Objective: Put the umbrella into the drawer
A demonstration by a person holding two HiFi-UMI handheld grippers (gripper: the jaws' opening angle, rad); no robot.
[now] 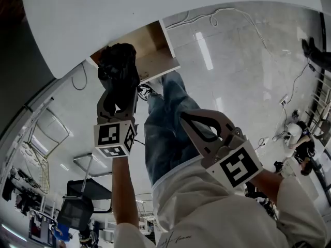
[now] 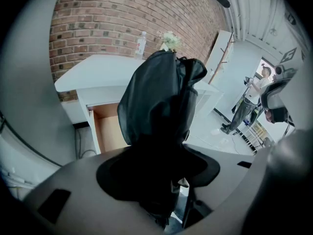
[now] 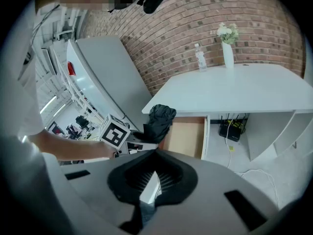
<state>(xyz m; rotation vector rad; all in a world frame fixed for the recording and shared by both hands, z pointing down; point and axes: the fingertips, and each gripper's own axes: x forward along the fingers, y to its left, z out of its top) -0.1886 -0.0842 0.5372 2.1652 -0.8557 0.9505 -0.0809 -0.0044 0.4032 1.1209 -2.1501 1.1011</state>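
Observation:
The folded black umbrella (image 1: 119,66) is bunched between the jaws of my left gripper (image 1: 118,94), which is shut on its lower end. It hangs at the left front corner of the open wooden drawer (image 1: 155,50) under the white table (image 1: 155,9). In the left gripper view the umbrella (image 2: 159,97) fills the middle and hides part of the drawer (image 2: 110,133). My right gripper (image 1: 183,117) hovers apart over the person's legs, shut with nothing in it. From the right gripper view (image 3: 155,163) I see the umbrella (image 3: 159,121) beside the drawer (image 3: 188,136).
A water bottle (image 3: 199,58) and a vase of flowers (image 3: 228,48) stand on the table (image 3: 244,87). A black box with cables (image 3: 232,129) sits on the floor under it. A cable (image 1: 227,14) runs over the floor. A person (image 2: 252,99) stands far off.

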